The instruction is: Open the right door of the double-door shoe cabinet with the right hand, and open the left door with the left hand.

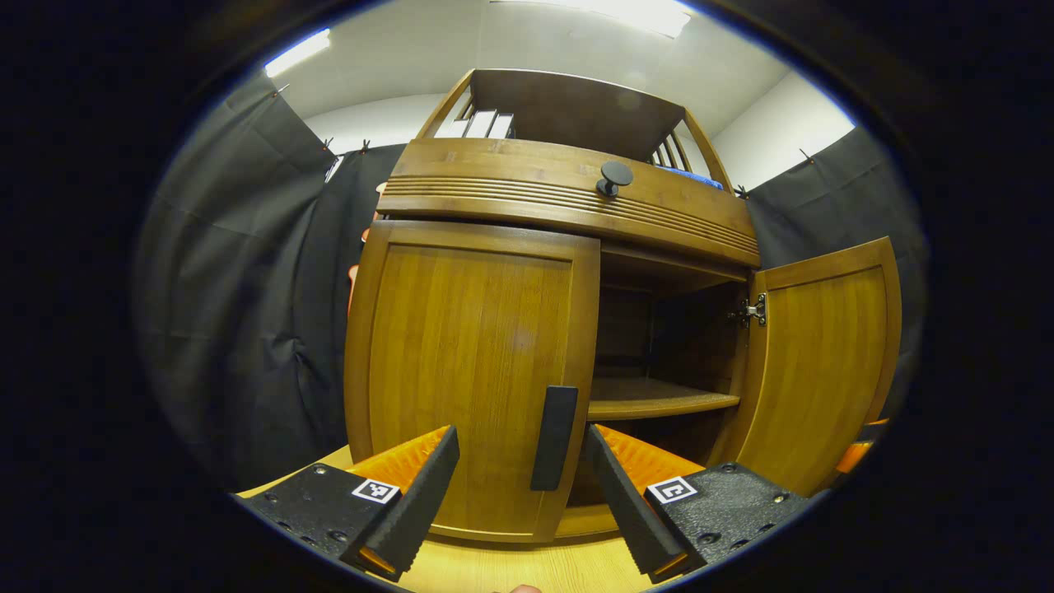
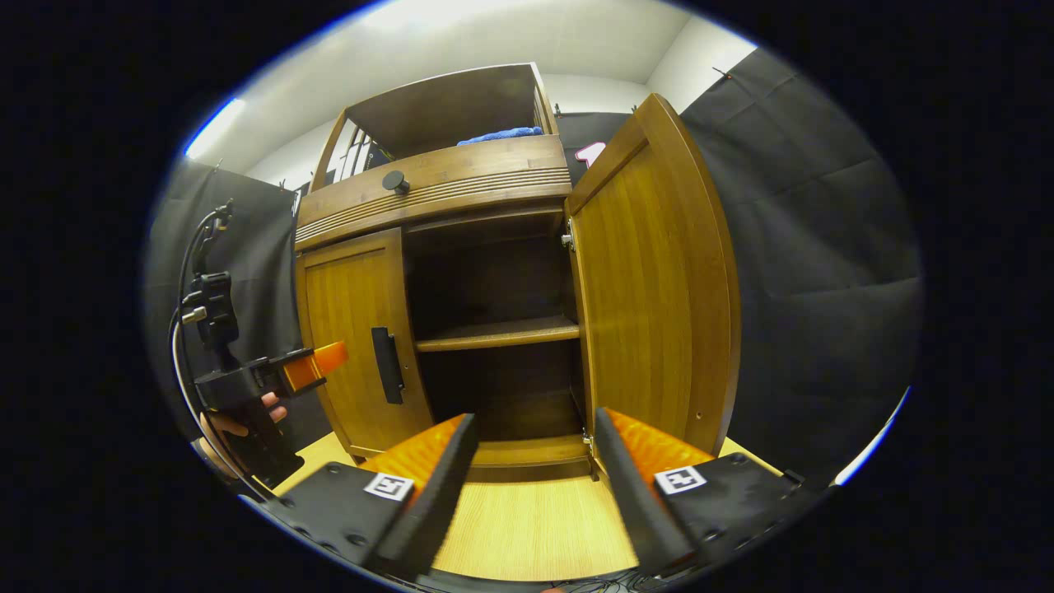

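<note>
At the bottom of the left gripper view, the left gripper (image 1: 523, 486) holds its two fingers spread wide with nothing between them. They frame the dark vertical handle (image 1: 553, 438), which sits low in the centre of the frame on the inner edge of the left door (image 1: 469, 362). That alignment suggests the fingers are being brought up to bracket the handle so they can close on it; they do not appear to touch it yet, and the door lies flush against the cabinet.

At the bottom of the right gripper view, the right gripper (image 2: 533, 478) is likewise spread apart and empty, hovering over the light wooden tabletop (image 2: 527, 527), clear of the cabinet. Just beyond it, right of centre, the right door (image 2: 650, 296) stands swung well out on its hinges, exposing a shelf (image 2: 494, 333) and dark compartments, so that half of the task looks done. At the left edge of this view a person's hand (image 2: 239, 420) grips the other tool, which points toward the closed door.

Farther up, the shoe cabinet (image 1: 568, 198) carries a ribbed drawer front with a round dark knob (image 1: 613, 175), and behind it an open rack with a blue cloth (image 2: 502, 134) on top.
</note>
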Tool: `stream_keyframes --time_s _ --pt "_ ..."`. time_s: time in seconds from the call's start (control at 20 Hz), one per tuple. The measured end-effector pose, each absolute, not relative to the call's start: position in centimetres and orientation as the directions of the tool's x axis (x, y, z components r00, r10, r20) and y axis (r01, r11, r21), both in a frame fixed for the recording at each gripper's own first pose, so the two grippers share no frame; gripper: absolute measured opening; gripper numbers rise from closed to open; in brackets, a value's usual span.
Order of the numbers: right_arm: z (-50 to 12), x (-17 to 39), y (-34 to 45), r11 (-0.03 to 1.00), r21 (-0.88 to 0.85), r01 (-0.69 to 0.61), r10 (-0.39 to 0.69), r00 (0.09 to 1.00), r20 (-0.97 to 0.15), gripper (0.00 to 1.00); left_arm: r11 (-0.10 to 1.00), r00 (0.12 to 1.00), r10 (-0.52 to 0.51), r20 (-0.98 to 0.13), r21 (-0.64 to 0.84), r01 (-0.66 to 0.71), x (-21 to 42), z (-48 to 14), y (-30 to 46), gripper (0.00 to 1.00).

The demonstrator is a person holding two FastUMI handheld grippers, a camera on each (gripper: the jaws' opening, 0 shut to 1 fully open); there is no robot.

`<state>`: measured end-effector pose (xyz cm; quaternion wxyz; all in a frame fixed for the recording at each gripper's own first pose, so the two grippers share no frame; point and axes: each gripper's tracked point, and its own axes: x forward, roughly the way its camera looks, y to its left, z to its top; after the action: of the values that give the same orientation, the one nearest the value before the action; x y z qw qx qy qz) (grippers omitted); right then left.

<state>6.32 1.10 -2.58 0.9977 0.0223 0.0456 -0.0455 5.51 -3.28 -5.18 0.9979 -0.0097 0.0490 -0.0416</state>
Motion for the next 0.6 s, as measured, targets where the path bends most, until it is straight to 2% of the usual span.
stream_keyframes --time_s 0.1,0.15,0.2,0.25,0.4,0.45,0.5,0.55,0.6 --pt "-2.9 6.4 1.1 0.994 0.055 0.094 -0.088 0.991 -0.104 0.88 0.994 0.988 -0.11 -0.105 -0.031 0.108 6.7 -5.9 -4.1 0.92" --pt "-3.0 6.3 1.5 0.994 0.066 0.083 -0.075 0.991 -0.115 0.89 0.992 0.987 -0.124 -0.106 -0.037 0.121 7.5 -6.3 -4.6 0.92" --pt "-3.2 6.3 1.8 0.995 0.078 0.07 -0.06 0.99 -0.125 0.98 0.99 0.984 -0.142 -0.112 -0.039 0.138 8.3 -6.8 -5.3 0.92" --pt "-3.3 6.3 2.1 0.995 0.085 0.062 -0.05 0.99 -0.132 1.0 0.989 0.982 -0.147 -0.117 -0.031 0.145 9.1 -7.5 -5.6 0.92" --pt "-3.6 5.8 2.1 0.996 0.062 0.068 -0.059 0.989 -0.139 0.98 0.993 0.986 -0.11 -0.129 0.033 0.115 11.6 -9.5 -5.5 0.92" --pt "-3.6 5.6 2.1 0.996 0.046 0.074 -0.067 0.988 -0.14 0.93 0.993 0.986 -0.1 -0.132 0.042 0.107 12.4 -10.0 -5.4 0.92" --pt "-3.6 5.4 1.9 0.996 0.034 0.08 -0.074 0.987 -0.14 0.98 0.994 0.986 -0.097 -0.134 0.043 0.103 12.9 -10.4 -5.5 0.92" --pt "-3.6 5.2 1.7 0.996 0.026 0.085 -0.08 0.987 -0.14 0.89 0.994 0.986 -0.093 -0.139 0.043 0.1 13.3 -10.8 -5.5 0.92" --pt "-3.6 5.1 1.8 0.996 0.022 0.089 -0.085 0.987 -0.14 0.89 0.994 0.985 -0.092 -0.144 0.043 0.099 13.7 -11.1 -5.5 0.92"
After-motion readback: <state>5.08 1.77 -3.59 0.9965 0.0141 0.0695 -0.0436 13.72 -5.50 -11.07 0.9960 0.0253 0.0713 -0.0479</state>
